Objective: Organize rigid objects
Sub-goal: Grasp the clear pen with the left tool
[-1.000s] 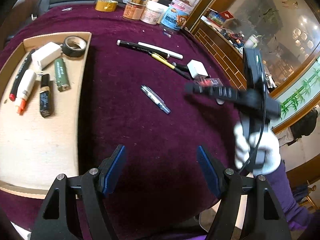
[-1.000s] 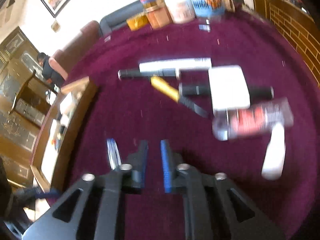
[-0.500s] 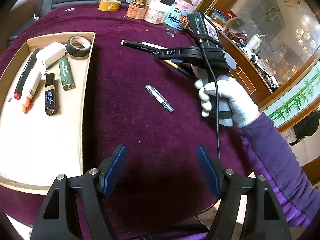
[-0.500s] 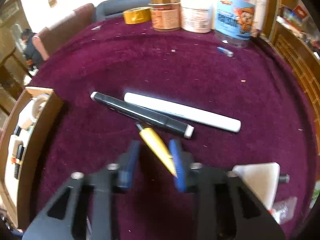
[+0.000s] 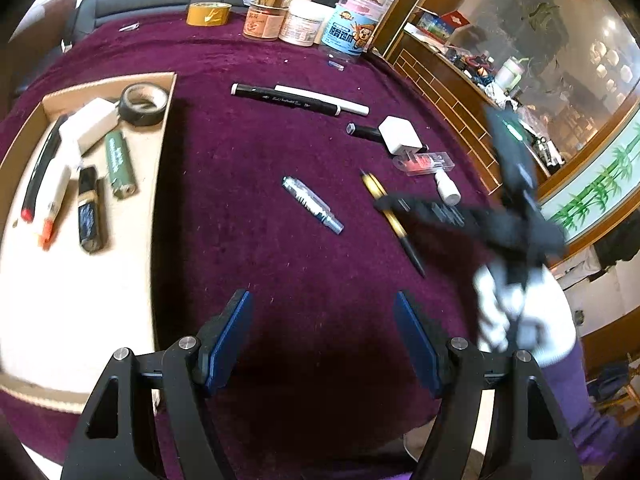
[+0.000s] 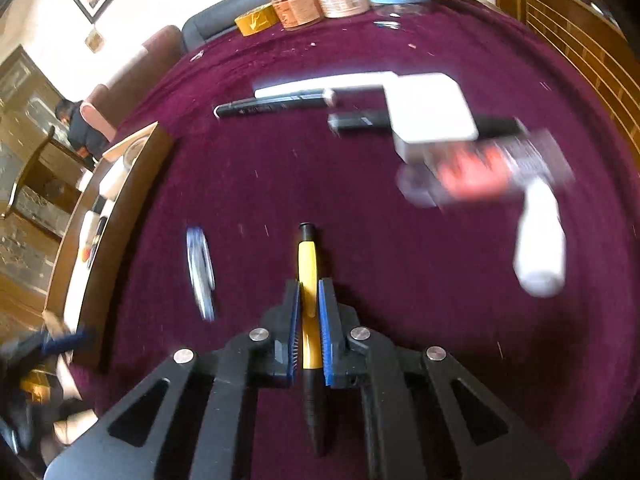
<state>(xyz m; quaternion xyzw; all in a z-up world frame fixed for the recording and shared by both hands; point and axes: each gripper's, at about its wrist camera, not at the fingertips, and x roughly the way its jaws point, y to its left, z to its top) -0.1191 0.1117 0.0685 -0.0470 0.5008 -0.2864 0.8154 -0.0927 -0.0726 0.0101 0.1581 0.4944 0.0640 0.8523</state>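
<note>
Your right gripper [image 6: 309,312] is clamping the slim yellow-and-black plastic pen [image 6: 308,264] mid-barrel, pointing toward twelve o'clock; keep it level while carrying it to the shallow cardboard tray [image 6: 120,184] at nine o'clock; your left gripper [image 5: 322,340] is hanging open, empty

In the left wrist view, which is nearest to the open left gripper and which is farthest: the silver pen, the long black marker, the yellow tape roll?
From the left gripper:
1. Silver pen, mid-cloth, just ahead of the fingers.
2. Long black marker, farther up, beside the white marker.
3. Yellow tape roll, at the table's far edge, left of the jars.
</note>
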